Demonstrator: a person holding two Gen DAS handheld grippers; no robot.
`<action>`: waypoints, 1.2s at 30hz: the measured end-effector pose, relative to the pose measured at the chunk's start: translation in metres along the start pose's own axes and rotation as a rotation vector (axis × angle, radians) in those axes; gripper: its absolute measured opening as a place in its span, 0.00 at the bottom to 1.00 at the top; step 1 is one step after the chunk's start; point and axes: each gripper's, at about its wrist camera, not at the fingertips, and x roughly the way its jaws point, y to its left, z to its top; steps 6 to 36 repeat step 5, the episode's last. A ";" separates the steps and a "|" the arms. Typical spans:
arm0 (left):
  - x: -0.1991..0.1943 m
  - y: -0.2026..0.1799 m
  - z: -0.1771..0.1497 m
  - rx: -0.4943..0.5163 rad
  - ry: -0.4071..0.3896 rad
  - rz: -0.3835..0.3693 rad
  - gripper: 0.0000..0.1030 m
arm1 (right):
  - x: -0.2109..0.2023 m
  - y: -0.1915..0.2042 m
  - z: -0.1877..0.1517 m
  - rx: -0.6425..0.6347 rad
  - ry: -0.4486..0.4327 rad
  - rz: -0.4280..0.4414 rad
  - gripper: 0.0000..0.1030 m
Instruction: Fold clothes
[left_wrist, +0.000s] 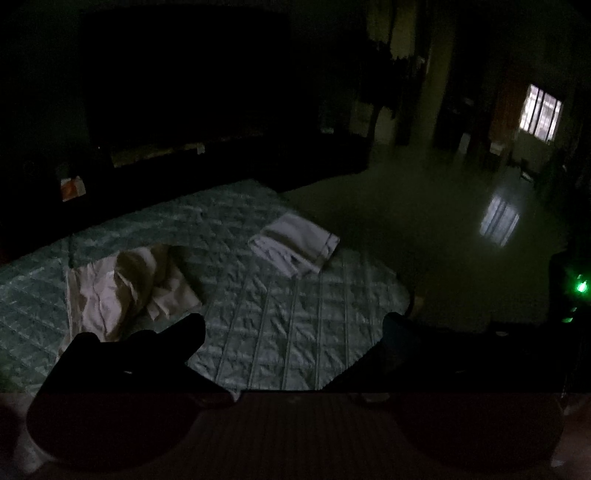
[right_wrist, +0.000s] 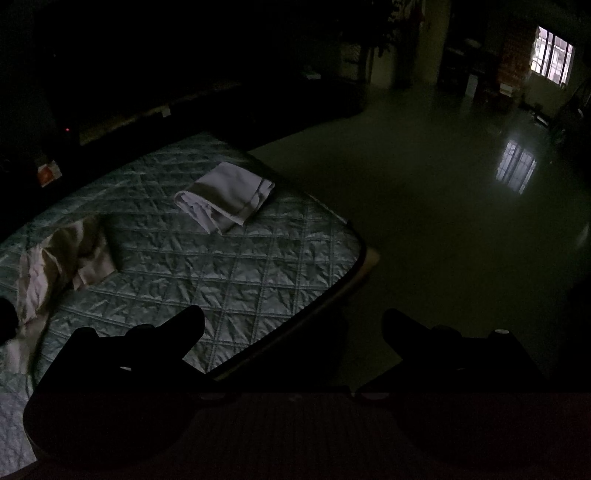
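Quilted green bedcover (left_wrist: 258, 314) carries a folded white garment (left_wrist: 295, 245) and a crumpled pale garment (left_wrist: 125, 291), well apart. Both hand-held grippers, left (left_wrist: 293, 328) and right (right_wrist: 293, 326), hover spread wide, empty.

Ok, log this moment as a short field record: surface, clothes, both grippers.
surface: green quilted mattress, dim room
folded item: white folded cloth, near the mattress's far corner
unfolded item: crumpled cream and white garment, apart from the folded one
left gripper: open, empty, above the mattress
right gripper: open, empty, over the mattress edge
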 end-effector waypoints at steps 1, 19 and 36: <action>0.000 -0.001 0.001 0.007 -0.003 0.003 0.99 | 0.001 0.000 0.000 0.000 0.001 0.001 1.00; 0.002 -0.004 0.000 0.030 -0.002 0.007 0.99 | 0.001 0.002 0.000 -0.004 0.000 0.006 1.00; 0.002 -0.004 0.000 0.030 -0.002 0.007 0.99 | 0.001 0.002 0.000 -0.004 0.000 0.006 1.00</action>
